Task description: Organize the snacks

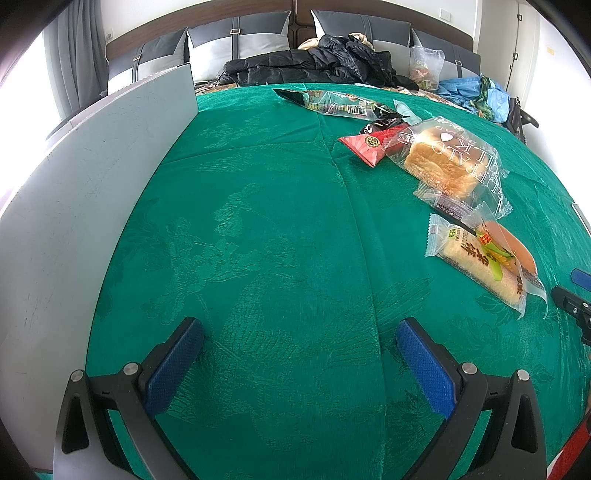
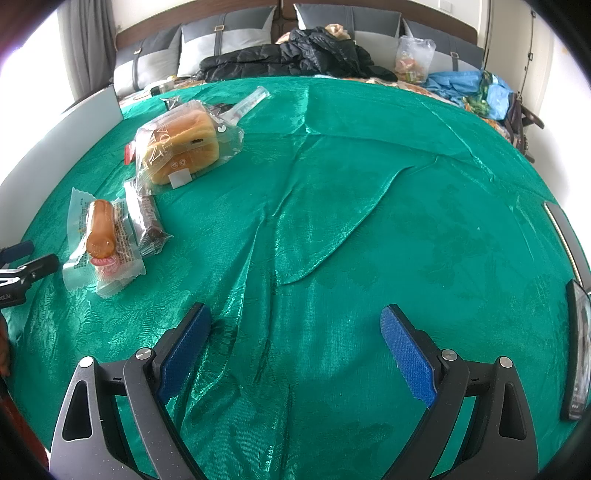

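The green cloth covers the whole work surface, and all places here are given from it. The left gripper hangs low over the near part of the cloth with its 2 blue pads wide apart and nothing between them. The right gripper is the same — fingers spread, empty, above a wrinkled part of the cloth. The snacks lie in one loose group on the cloth, between the 2 grippers. The biggest is the bread loaf bag, a clear bag with white letters, and in the right wrist view it lies toward the far left of the cloth. Just beside it, on its far side, is a red packet, and further back a long clear wrapper with a barcode. Nearer to the grippers lies the sausage bun pack, which the right wrist view shows touching a dark brown snack bar. Along the left edge of the cloth stands a white board. Behind the cloth's far edge there are a black jacket and grey pillows.
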Demonstrator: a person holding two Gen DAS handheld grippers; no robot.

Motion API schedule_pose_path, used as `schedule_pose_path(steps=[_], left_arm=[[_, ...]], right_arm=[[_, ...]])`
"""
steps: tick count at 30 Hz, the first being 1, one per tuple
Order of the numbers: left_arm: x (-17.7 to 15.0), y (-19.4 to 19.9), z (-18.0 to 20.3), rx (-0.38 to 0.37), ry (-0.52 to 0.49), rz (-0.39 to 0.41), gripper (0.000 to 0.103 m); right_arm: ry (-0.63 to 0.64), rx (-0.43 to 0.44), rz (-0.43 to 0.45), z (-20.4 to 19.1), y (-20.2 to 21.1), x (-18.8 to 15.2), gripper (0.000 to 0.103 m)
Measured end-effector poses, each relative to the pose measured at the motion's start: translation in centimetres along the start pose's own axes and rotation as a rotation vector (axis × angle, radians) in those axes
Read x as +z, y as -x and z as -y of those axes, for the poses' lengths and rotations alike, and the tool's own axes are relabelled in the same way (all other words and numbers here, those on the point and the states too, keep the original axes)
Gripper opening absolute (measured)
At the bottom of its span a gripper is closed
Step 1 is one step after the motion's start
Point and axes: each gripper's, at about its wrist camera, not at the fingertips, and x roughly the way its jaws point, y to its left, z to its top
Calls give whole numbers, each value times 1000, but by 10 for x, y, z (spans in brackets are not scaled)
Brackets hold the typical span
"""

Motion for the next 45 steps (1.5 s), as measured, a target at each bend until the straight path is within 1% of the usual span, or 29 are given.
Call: schedule_pose_path(steps=[21,23,25,27,31,32,34,35,36,37,39,41,43,45], left_arm=[[0,0,0,1,0,1,103],[0,0,0,1,1,1,103],[0,0,0,1,0,1,103],[0,0,0,1,0,1,103],[0,0,0,0,1,1,103],[-1,0,0,-1,1,1,103],[2,1,0,-1,1,1,103],[2,1,0,-1,1,1,103],[2,1,0,-1,1,1,103],[2,1,0,-1,1,1,103],[2,1,0,-1,1,2,103],[2,1,0,0,2,2,103],[2,2,0,0,2,2,103],[2,3,0,-1,0,0,103]], right_arm=[[-2,-2,1,1,0,0,95],[-16,-12,-1,0,-1,-1,95],[-38,-28,-9,-5,-2,-1,95],[-28,-22,-17,-16,-7,3,95],[85,52,-21,-52,-19,17,94],[136,119,7,-68,-17,18,93],[177,316,29,-82,-9,14,91],[175,361,32,-84,-5,11,91],[171,362,34,-83,-1,8,92],[169,344,33,-80,1,5,92],[170,255,15,-70,3,-4,92],[158,190,17,-55,7,-13,93],[130,169,10,-47,7,-15,93],[88,167,4,-40,5,-15,94]])
